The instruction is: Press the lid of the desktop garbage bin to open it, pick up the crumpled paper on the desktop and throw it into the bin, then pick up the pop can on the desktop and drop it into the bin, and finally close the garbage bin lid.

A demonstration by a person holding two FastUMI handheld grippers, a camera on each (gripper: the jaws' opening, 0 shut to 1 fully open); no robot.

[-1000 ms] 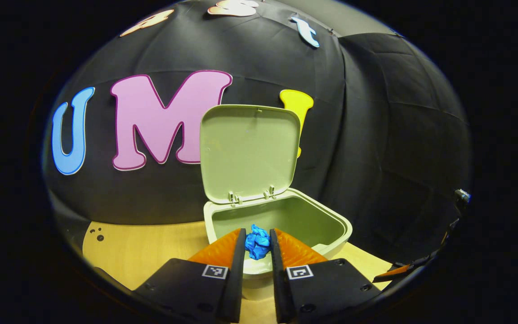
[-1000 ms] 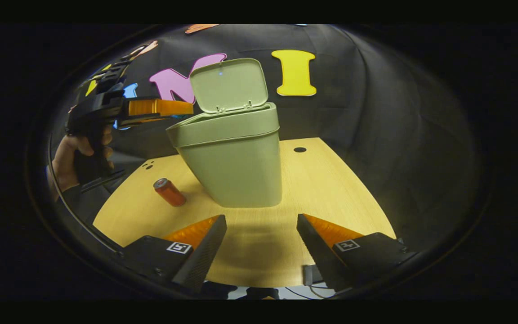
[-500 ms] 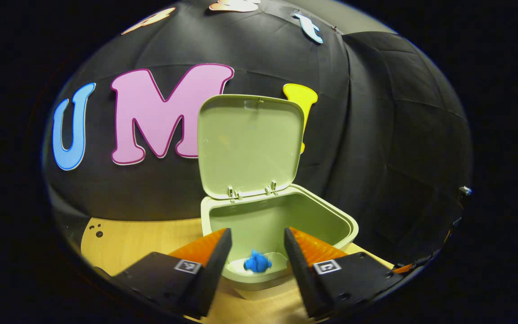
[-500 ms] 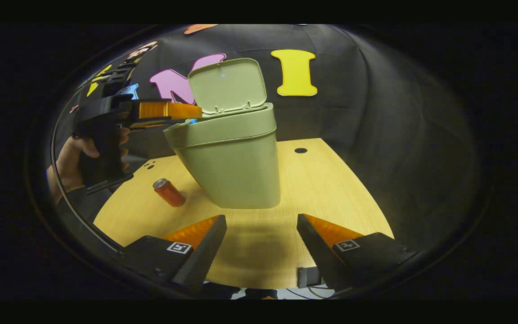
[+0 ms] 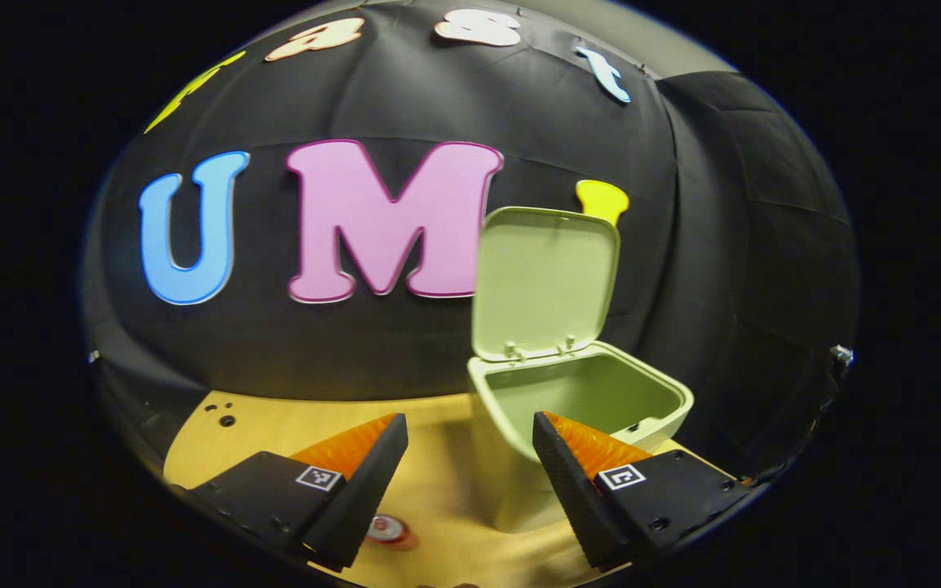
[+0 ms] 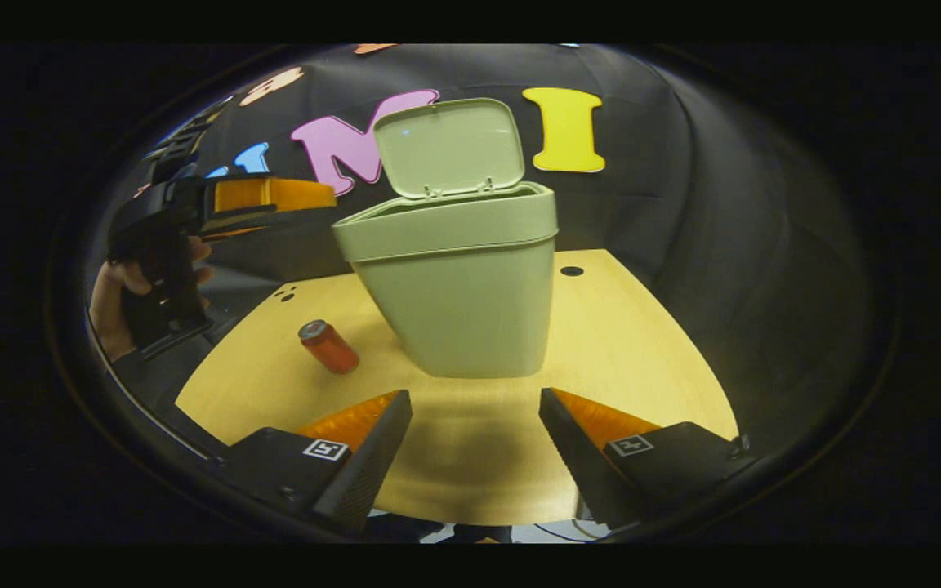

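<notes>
The garbage bin (image 6: 461,298) is smooth pale green plastic, a tall box with rounded corners, standing upright on the wooden surface (image 6: 617,351). Its lid (image 6: 448,145) stands up, hinged at the far rim. The pop can (image 6: 328,347), a red cylinder, lies just left of the bin, its top pointing away. The left hand-held gripper (image 5: 470,457) and right hand-held gripper (image 6: 475,441) are both spread, holding nothing.
</notes>
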